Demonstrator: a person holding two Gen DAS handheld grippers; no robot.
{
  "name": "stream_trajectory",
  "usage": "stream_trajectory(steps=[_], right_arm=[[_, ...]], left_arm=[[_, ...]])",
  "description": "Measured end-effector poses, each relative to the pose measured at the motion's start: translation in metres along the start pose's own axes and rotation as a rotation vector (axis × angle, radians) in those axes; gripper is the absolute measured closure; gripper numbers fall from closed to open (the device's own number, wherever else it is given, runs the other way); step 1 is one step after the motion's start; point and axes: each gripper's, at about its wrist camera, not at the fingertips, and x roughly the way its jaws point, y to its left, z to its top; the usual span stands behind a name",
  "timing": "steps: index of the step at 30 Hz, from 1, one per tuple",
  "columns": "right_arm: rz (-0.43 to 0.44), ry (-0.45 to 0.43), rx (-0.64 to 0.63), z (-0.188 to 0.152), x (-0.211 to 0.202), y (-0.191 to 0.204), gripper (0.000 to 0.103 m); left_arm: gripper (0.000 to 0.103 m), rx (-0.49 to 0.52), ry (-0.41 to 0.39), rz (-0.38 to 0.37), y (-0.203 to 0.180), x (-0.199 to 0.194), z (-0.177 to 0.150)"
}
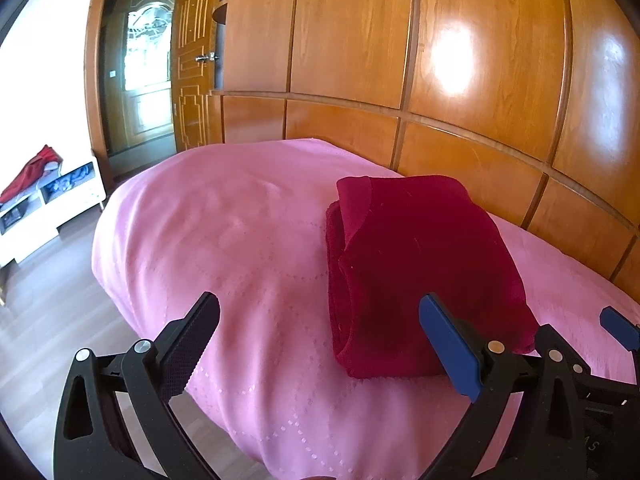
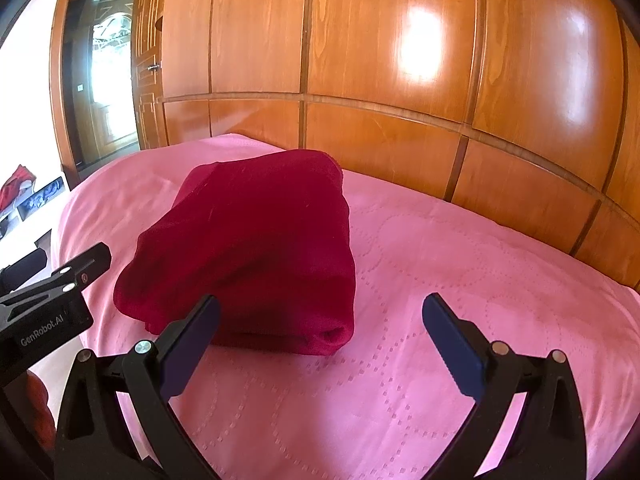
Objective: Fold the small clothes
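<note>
A dark red garment [image 1: 416, 268] lies folded into a thick rectangular bundle on the pink bedspread [image 1: 240, 232]. My left gripper [image 1: 320, 320] hovers open just short of its near left corner, nothing between the fingers. In the right wrist view the same red bundle [image 2: 256, 248] sits ahead and to the left. My right gripper [image 2: 320, 316] is open over the spread beside the bundle's near right corner, holding nothing. The left gripper's tip [image 2: 86, 266] shows at the left edge there, and the right gripper's blue pad [image 1: 618, 326] shows at the right edge of the left wrist view.
Glossy wooden wall panels [image 1: 440, 60] rise directly behind the bed. An open wooden door [image 1: 192, 60] stands at the far left. A low white shelf unit [image 1: 48, 200] with red cloth [image 1: 28, 176] on top sits on the wood floor [image 1: 52, 312] left of the bed.
</note>
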Motion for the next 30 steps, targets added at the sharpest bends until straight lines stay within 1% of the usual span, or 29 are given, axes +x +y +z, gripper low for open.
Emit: stream_trajectory(steps=[30], right_arm=[[0.020, 0.008, -0.017, -0.0007, 0.0021, 0.0062, 0.002]], left_arm=[[0.004, 0.000, 0.014, 0.011, 0.0020, -0.0001, -0.0031]])
